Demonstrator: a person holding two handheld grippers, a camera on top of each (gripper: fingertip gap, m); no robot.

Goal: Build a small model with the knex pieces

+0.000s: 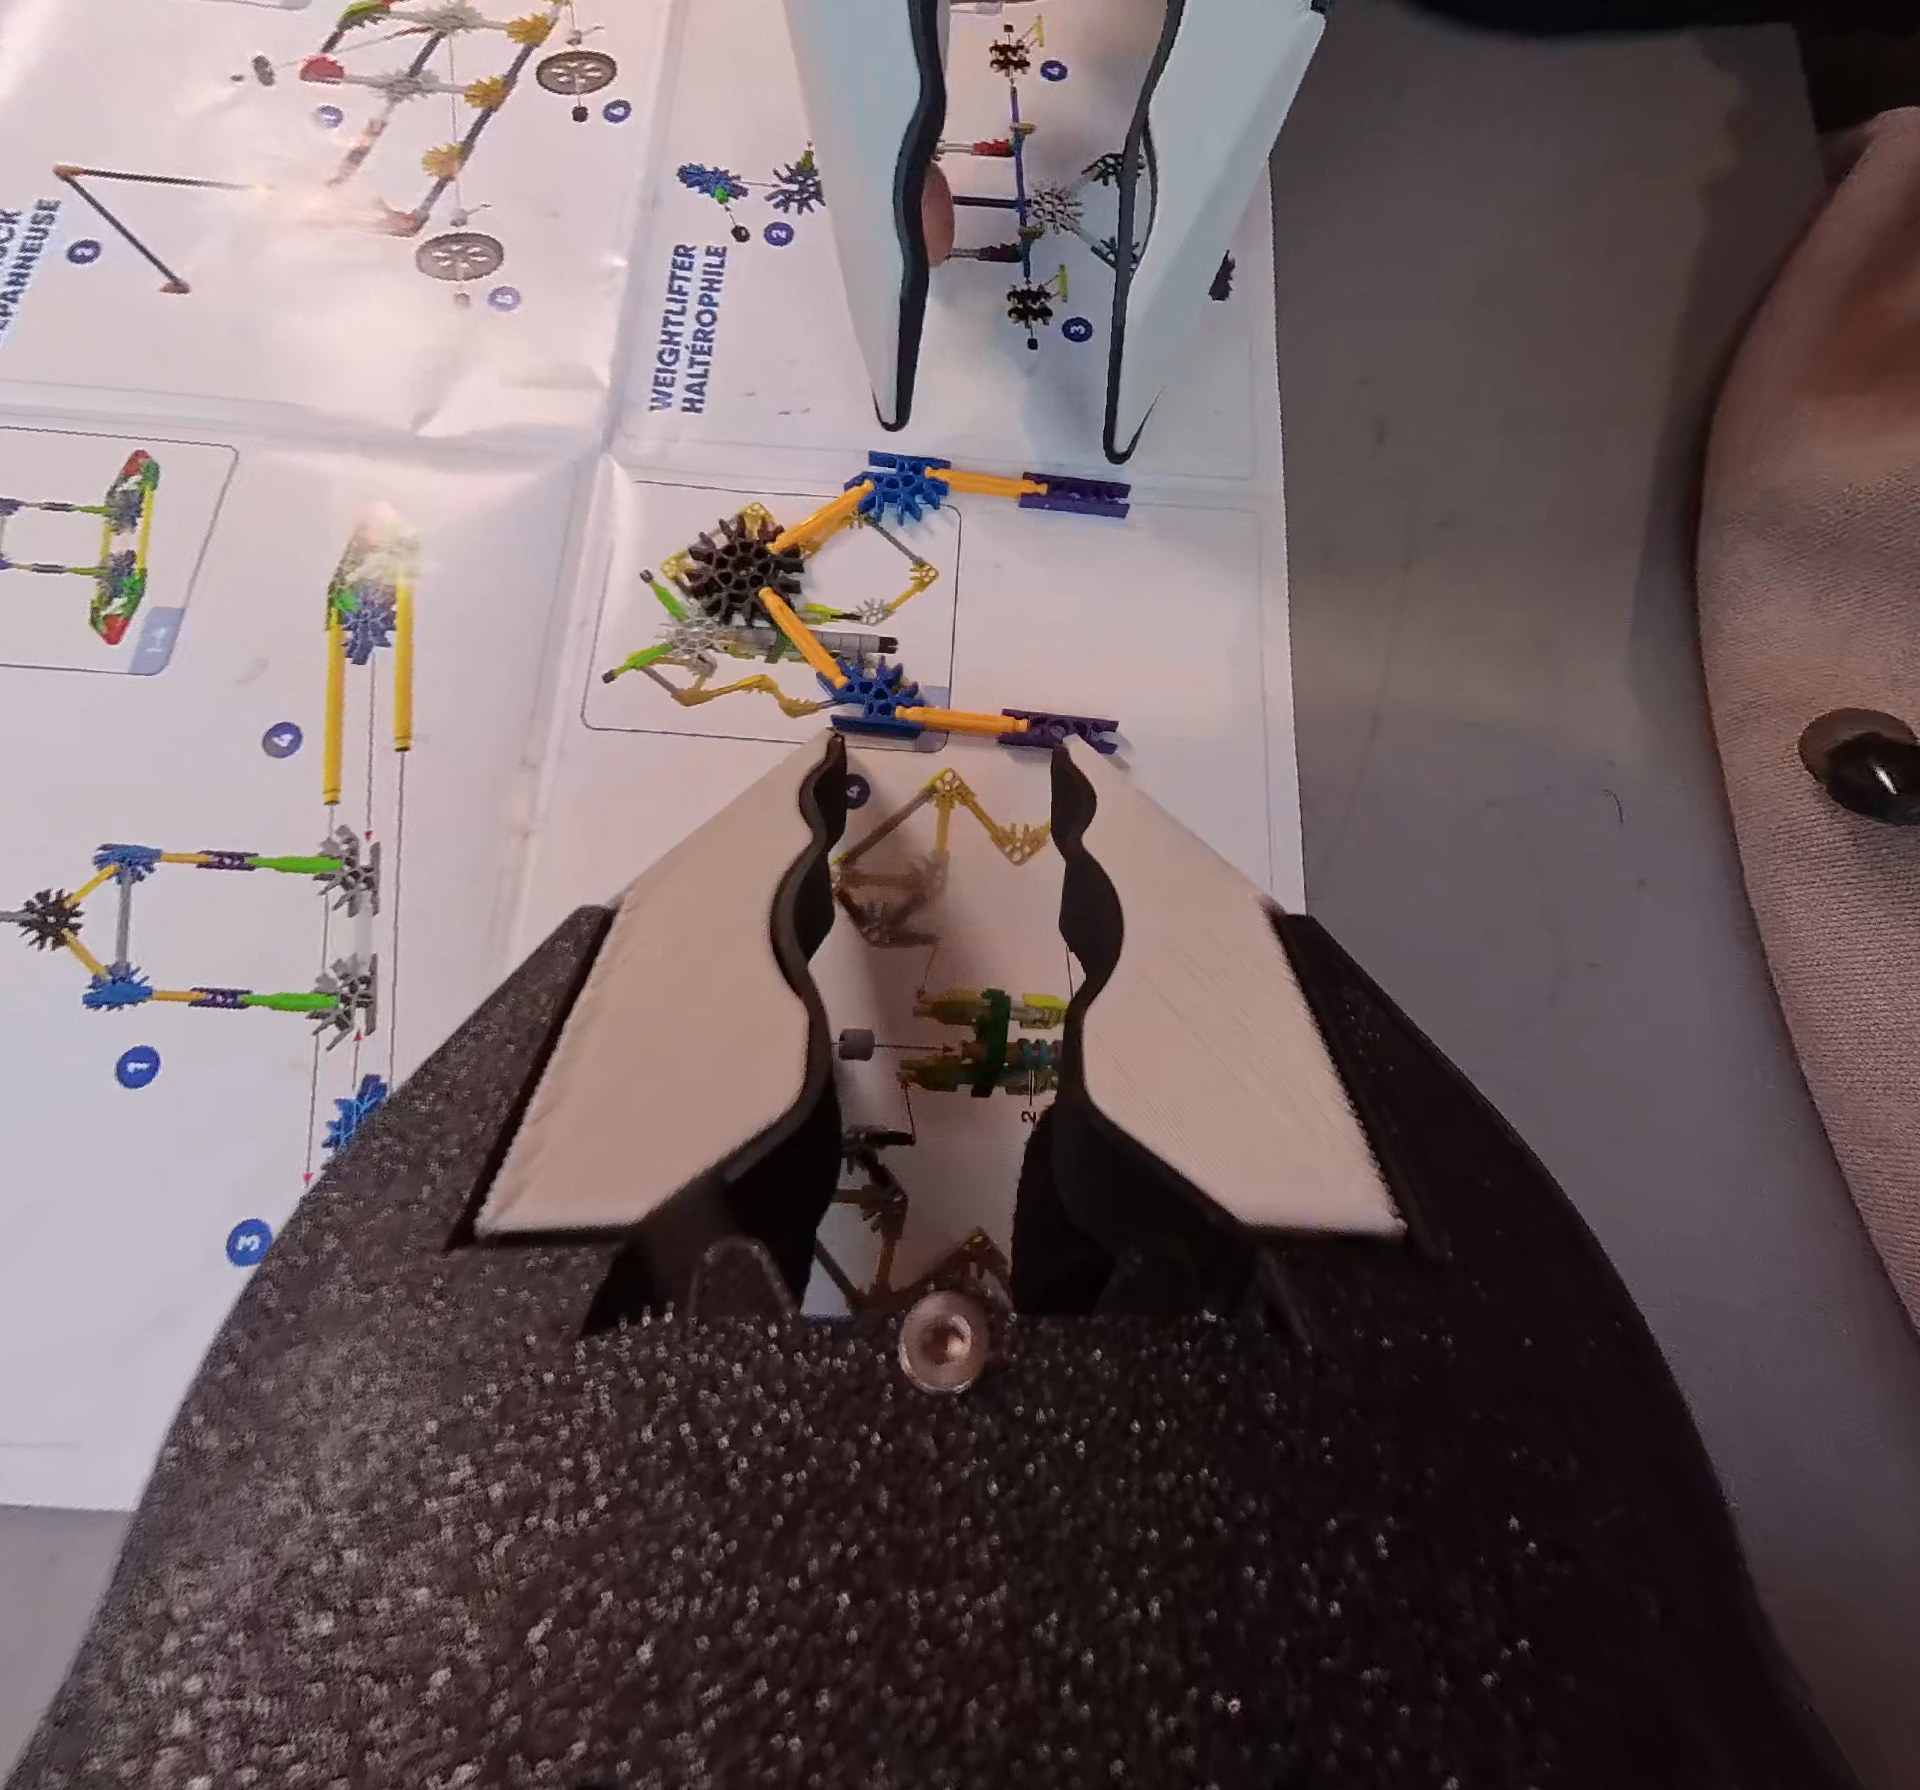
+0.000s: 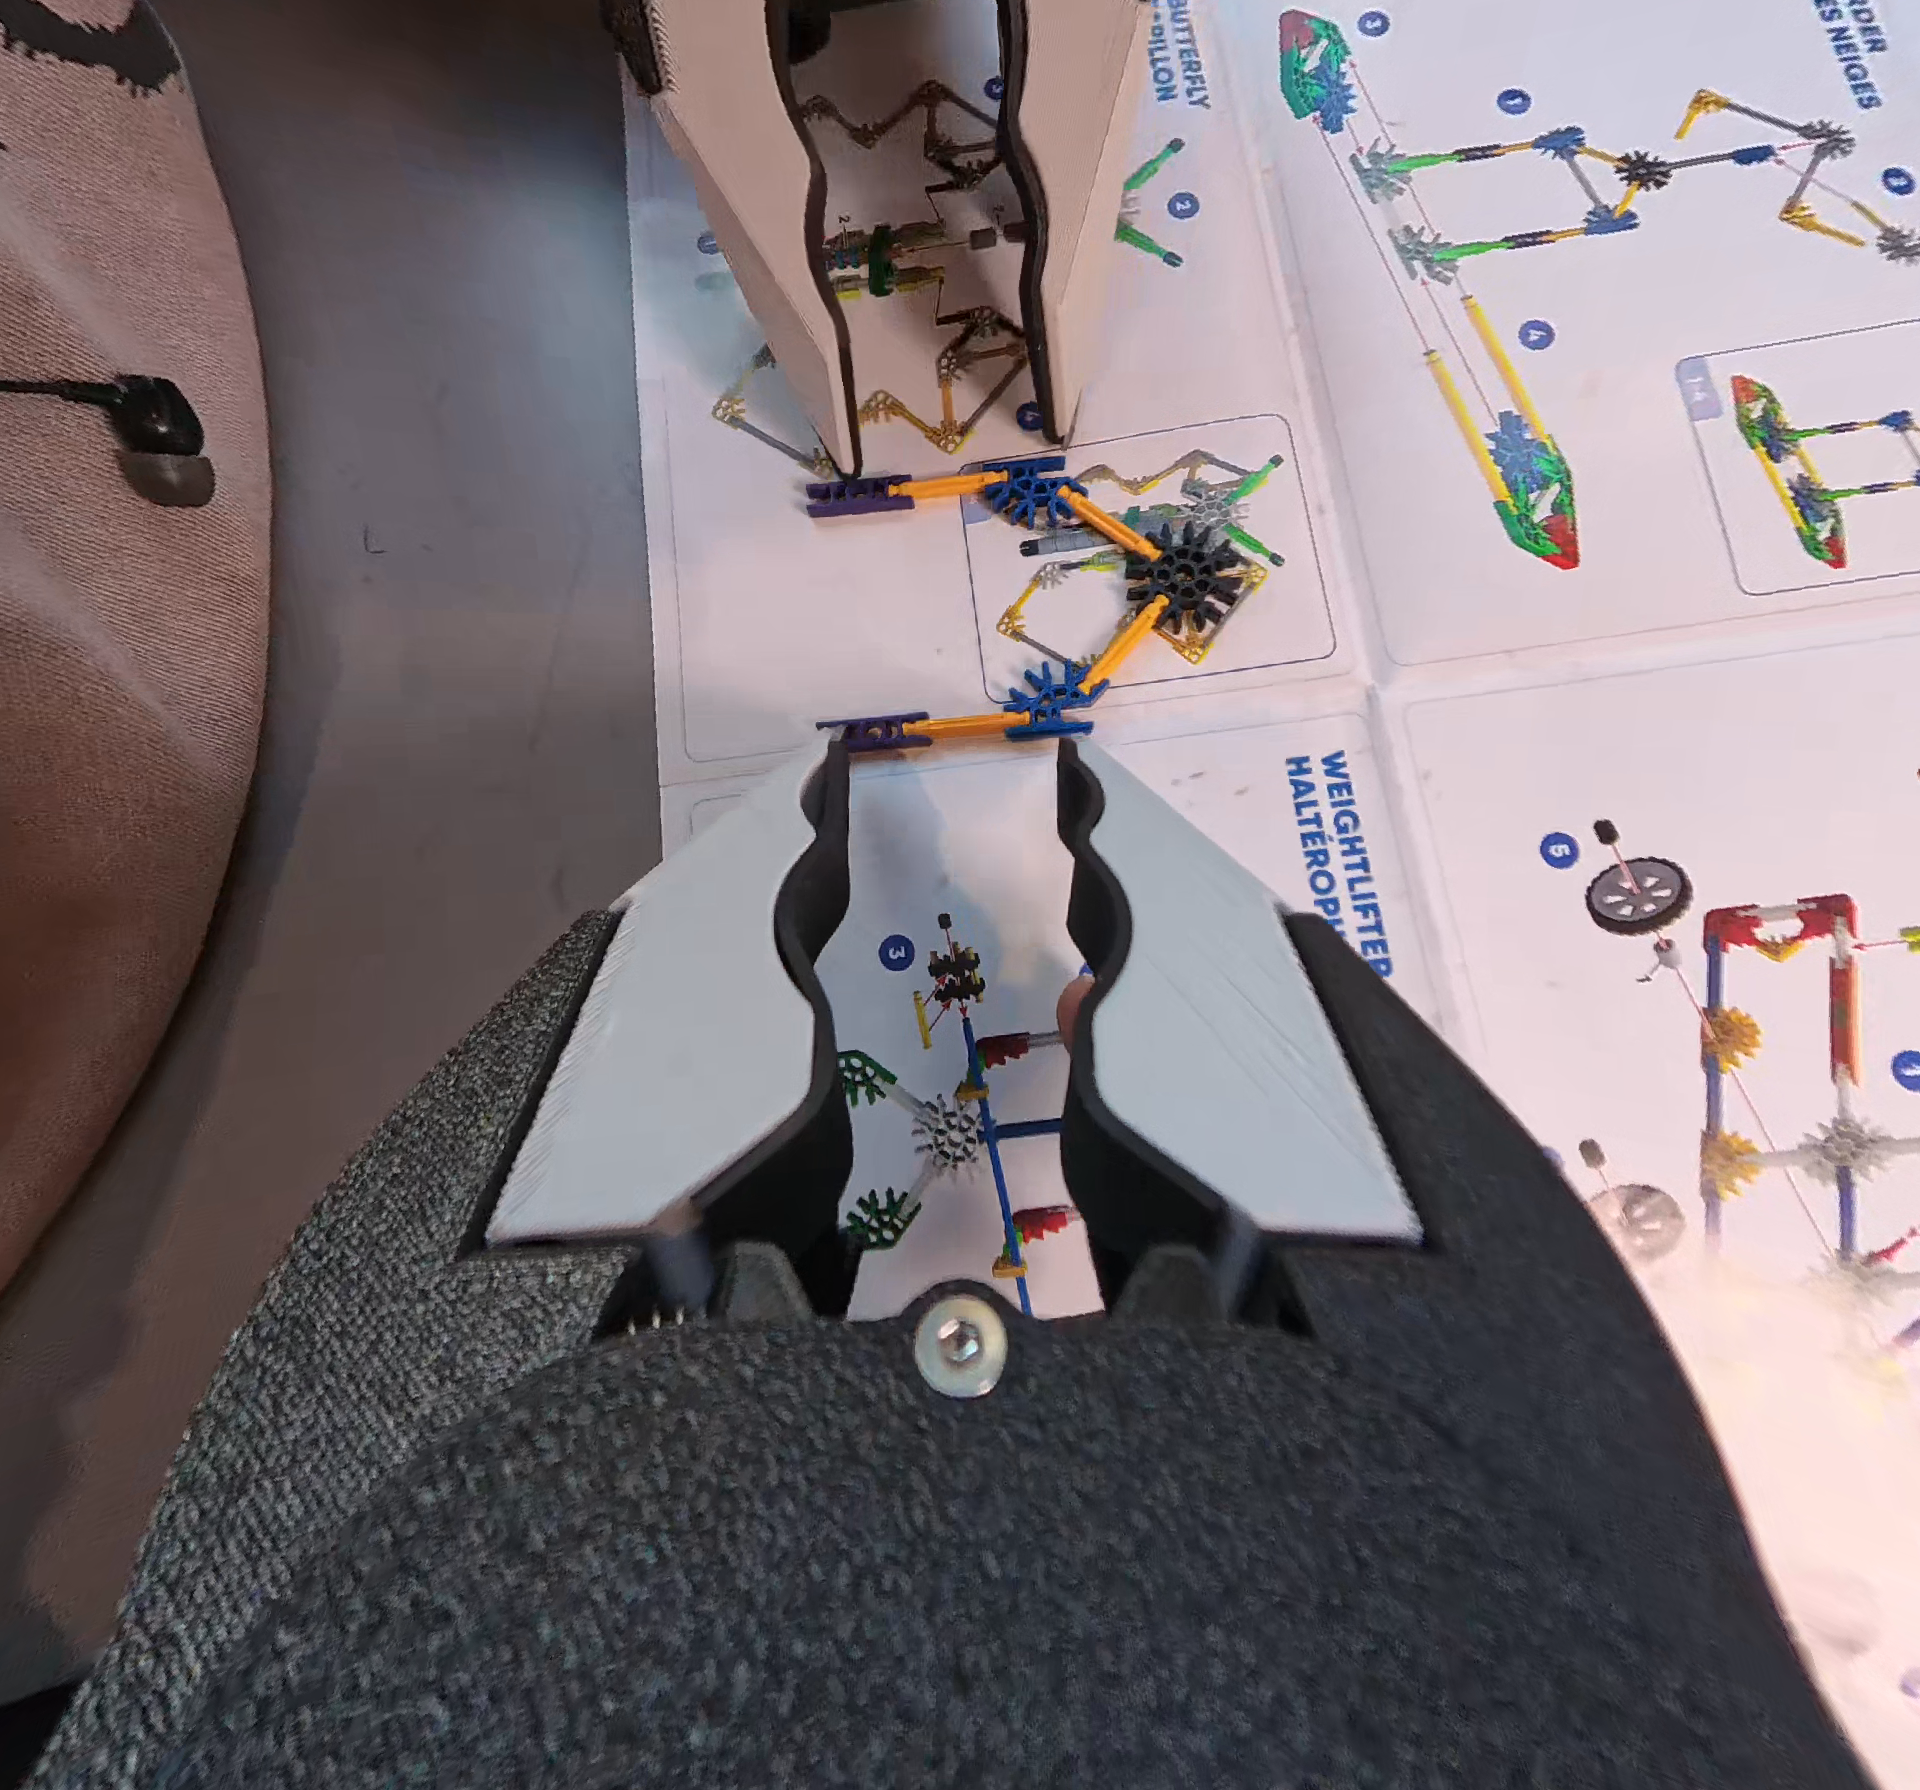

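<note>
A small construction-toy assembly lies flat on a printed instruction sheet (image 1: pixel 416 514). It has a black hub (image 1: pixel 748 566), from which two yellow rods run to two blue connectors. From each blue connector another yellow rod runs to a purple connector. My left gripper (image 1: pixel 948 751) is open, and its fingertips straddle the near yellow rod (image 1: pixel 961 720) between a blue connector (image 1: pixel 873 691) and a purple one (image 1: pixel 1060 730). My right gripper (image 2: pixel 951 751) is open, and its fingertips straddle the other arm's yellow rod (image 2: pixel 961 727). The two grippers face each other across the assembly (image 2: pixel 1184 577).
The instruction sheet (image 2: pixel 1558 701) lies on a grey table (image 1: pixel 1507 493), with its edge just past the purple connectors. A person's pinkish garment with a dark button (image 1: pixel 1860 764) lies along that side of the table and also shows in the right wrist view (image 2: pixel 156 452). Some 7 centimetres of space lies between my two pairs of fingers. From either gripper's tips it is about 4 centimetres to the black hub (image 1: pixel 748 566). Seen from the right wrist view (image 2: pixel 1178 569) as well.
</note>
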